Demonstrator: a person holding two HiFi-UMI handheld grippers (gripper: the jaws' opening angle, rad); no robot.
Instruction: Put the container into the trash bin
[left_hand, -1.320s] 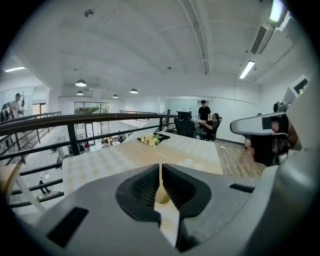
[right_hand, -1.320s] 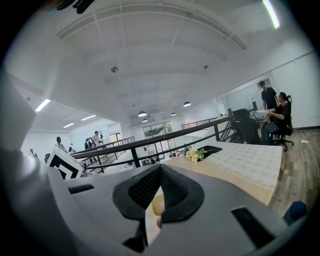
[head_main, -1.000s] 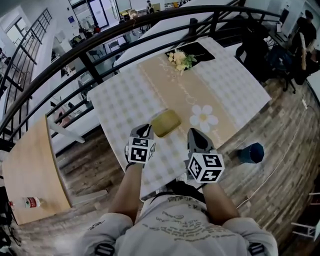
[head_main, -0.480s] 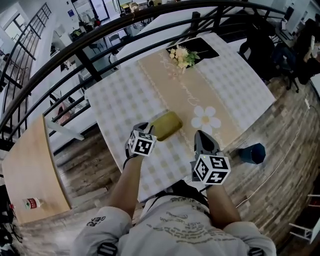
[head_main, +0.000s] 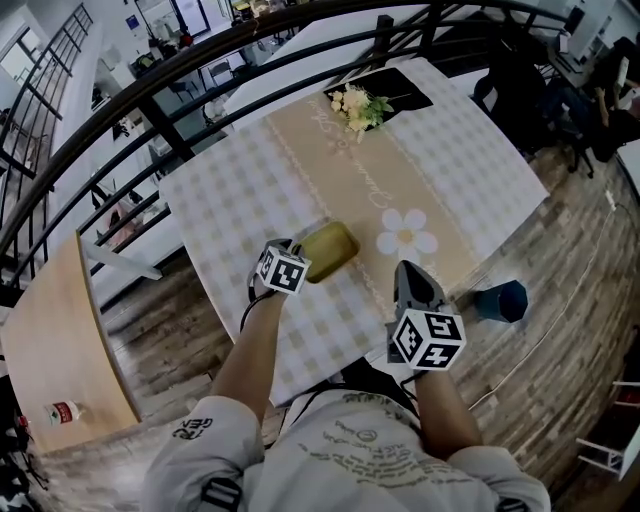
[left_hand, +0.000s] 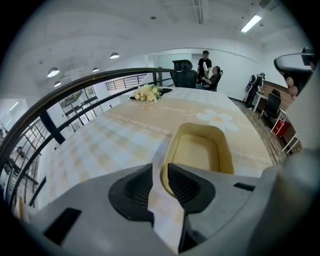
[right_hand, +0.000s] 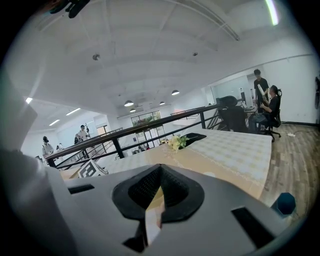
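The yellow-olive container (head_main: 329, 249) lies on the checked tablecloth; in the left gripper view it is an empty tub (left_hand: 200, 152) just beyond the jaws. My left gripper (head_main: 298, 254) is at the tub's near-left end, jaws a narrow gap apart, with only cloth between them (left_hand: 159, 176). The tub's rim lies against the right pad's tip. My right gripper (head_main: 410, 272) hovers over the table's front right edge, shut and empty (right_hand: 157, 187). A small blue trash bin (head_main: 500, 302) stands on the wooden floor right of the table, also low in the right gripper view (right_hand: 286, 203).
A bunch of flowers (head_main: 357, 103) on a black mat sits at the table's (head_main: 220, 200) far end. A black railing (head_main: 150, 100) curves behind the table. A wooden side table (head_main: 50, 340) with a bottle (head_main: 65, 410) is at left. Office chairs (head_main: 520, 100) stand far right.
My left gripper has moved forward and right, up to the container's end. The right gripper has drifted slightly back toward me. The container has not moved.
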